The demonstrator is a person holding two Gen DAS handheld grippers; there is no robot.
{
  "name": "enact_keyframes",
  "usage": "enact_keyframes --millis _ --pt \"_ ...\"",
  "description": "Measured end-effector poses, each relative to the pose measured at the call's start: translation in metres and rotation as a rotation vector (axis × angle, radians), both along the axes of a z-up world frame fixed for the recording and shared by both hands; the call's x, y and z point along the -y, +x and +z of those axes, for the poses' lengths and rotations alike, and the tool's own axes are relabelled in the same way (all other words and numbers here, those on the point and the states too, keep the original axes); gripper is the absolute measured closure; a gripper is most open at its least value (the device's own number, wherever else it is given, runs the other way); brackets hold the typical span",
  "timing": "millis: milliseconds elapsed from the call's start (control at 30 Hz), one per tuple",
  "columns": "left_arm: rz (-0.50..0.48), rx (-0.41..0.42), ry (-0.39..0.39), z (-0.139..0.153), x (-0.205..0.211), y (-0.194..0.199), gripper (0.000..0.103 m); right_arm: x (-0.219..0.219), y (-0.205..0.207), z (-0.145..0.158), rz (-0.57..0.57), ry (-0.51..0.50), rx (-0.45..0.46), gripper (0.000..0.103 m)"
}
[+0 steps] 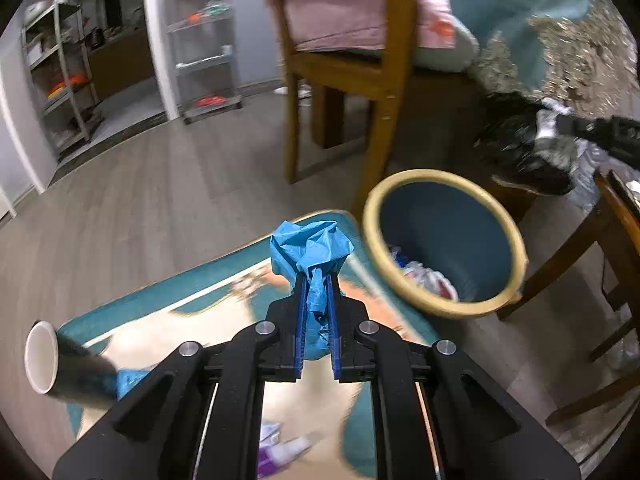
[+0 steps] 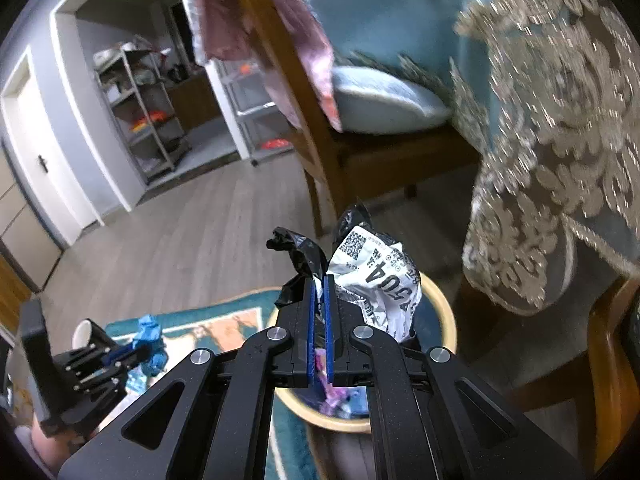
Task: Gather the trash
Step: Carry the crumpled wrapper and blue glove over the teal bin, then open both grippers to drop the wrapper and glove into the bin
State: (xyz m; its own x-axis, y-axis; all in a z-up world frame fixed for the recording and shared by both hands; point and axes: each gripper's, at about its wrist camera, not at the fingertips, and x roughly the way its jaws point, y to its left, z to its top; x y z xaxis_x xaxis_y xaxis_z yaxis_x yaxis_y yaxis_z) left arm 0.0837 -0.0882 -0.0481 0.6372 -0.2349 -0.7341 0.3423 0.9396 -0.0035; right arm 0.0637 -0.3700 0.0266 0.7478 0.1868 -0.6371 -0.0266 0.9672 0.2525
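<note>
My left gripper [image 1: 317,280] is shut on a crumpled blue glove [image 1: 310,250], held above the rug just left of the round bin [image 1: 444,240]. The bin has a cream rim, a blue inside and some wrappers at its bottom. My right gripper [image 2: 319,280] is shut on a crumpled black-and-white plastic package [image 2: 376,280], which hangs right over the same bin [image 2: 444,320]. In the left wrist view that package [image 1: 532,144] and the right gripper show at the far right, above and behind the bin. The left gripper with the blue glove [image 2: 150,340] appears low at the left in the right wrist view.
A teal patterned rug [image 1: 168,300] covers the floor; on it lie a dark paper cup [image 1: 64,364] on its side and a purple wrapper [image 1: 276,448]. Wooden chairs [image 1: 360,72] stand behind and right of the bin, beside a table with a lace-trimmed teal cloth [image 2: 552,140]. Metal shelves [image 1: 60,76] stand far left.
</note>
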Motion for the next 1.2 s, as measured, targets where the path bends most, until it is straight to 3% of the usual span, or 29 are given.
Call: enact_keyframes --millis 433,900,1200 --pt "-0.21 -0.033 -0.035 -0.027 0.098 0.007 0.094 0.026 0.013 -0.041 -0.014 -0.01 -0.108 0.098" --pt "-0.242 -0.112 -0.028 -0.067 0.144 0.023 0.094 0.034 0.027 -0.086 -0.036 0.024 -0.24 0.098" --pt "-0.218 -0.12 -0.011 -0.078 0.144 0.03 0.091 0.035 0.032 -0.094 -0.023 0.036 -0.233 0.098"
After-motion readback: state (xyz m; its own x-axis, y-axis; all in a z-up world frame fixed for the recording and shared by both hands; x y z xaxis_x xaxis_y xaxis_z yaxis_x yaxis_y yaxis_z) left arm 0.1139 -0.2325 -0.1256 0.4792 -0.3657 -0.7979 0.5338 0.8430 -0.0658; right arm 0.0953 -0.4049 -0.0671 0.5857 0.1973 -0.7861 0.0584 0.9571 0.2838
